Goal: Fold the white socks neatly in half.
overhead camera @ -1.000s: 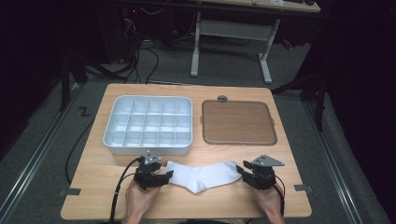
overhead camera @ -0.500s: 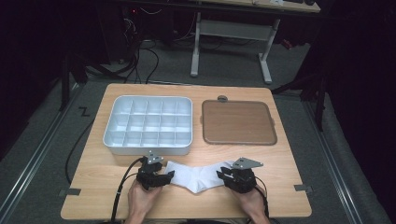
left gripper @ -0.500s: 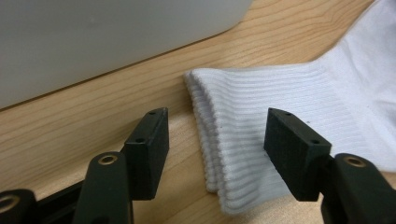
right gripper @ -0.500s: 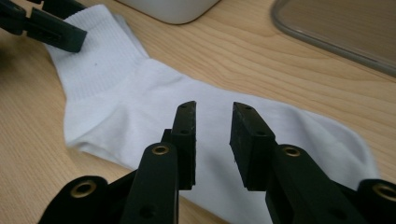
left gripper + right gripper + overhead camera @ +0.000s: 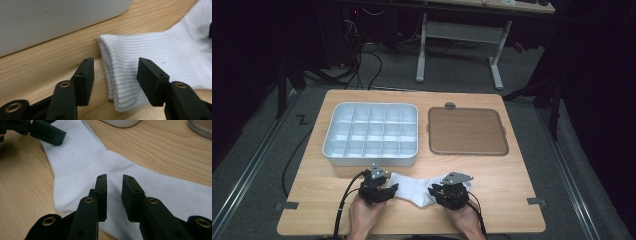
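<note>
Item one: a white sock [image 5: 414, 189], lying flat on the wooden table [image 5: 512, 180] at its near edge, between my two grippers. In the high view its ribbed cuff points toward my left gripper and its foot runs under my right one. It sits just in front of the divided tray, apart from it.

Item two: my left gripper [image 5: 384, 192], at the cuff end. In the left gripper view [image 5: 113, 75] its jaws stand apart on either side of the cuff's folded edge; one is over bare wood beside the cuff, the other rests at the ribbed fabric [image 5: 130, 62]. The jaws have just been closing, with the cuff between them, but I see a gap on the wood side, so no pinch yet.

Item three: my right gripper [image 5: 439, 192], over the sock's middle, near the heel. In the right gripper view [image 5: 113, 187] its jaws stand close, with a narrow slot between them above the white fabric. They have just been closing. I cannot tell whether any cloth is caught between them.

Item four: a pale grey tray [image 5: 372, 134] with a grid of compartments, on the table's far left.

Item five: a brown flat lid or board [image 5: 466, 131] with a rounded rim, to the right of the tray, apart from it.
</note>
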### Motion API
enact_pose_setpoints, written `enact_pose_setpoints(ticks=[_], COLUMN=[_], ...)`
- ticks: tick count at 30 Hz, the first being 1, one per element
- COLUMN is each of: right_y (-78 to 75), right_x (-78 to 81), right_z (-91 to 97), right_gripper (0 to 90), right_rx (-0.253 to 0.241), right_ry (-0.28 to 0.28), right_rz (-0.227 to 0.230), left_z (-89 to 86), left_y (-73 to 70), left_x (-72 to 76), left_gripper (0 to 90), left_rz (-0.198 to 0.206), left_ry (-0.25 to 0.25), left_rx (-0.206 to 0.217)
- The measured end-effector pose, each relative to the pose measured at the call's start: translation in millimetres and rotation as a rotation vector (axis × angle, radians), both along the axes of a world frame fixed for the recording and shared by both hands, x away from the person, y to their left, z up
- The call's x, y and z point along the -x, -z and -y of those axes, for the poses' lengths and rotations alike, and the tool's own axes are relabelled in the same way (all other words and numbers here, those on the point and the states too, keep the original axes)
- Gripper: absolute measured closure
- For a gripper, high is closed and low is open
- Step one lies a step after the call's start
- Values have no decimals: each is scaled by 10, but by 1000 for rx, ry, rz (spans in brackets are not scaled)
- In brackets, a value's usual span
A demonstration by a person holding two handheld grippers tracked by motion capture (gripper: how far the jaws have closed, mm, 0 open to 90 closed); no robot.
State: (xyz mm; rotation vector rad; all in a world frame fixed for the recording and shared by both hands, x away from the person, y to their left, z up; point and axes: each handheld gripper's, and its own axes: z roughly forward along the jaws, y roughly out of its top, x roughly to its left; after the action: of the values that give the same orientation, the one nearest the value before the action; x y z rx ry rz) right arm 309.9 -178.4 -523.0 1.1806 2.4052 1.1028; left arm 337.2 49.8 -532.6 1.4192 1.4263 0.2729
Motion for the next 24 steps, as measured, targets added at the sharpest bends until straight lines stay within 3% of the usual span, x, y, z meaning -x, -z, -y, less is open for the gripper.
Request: enact_pose_setpoints(ticks=[10,18,24], right_y=[39,43,43], right_x=[13,28,37], right_z=[-12,-28,-34], right_gripper=[766,771,770], right_rx=[31,48,61], right_ry=[2,-2,-3], right_rz=[13,29,36], left_z=[22,13,17], left_y=[-3,-12,-24], left_x=[10,15,32], left_gripper=[646,718,759], left_rz=[-4,-27,-23], left_ry=[-1,3,12], left_rx=[11,51,45])
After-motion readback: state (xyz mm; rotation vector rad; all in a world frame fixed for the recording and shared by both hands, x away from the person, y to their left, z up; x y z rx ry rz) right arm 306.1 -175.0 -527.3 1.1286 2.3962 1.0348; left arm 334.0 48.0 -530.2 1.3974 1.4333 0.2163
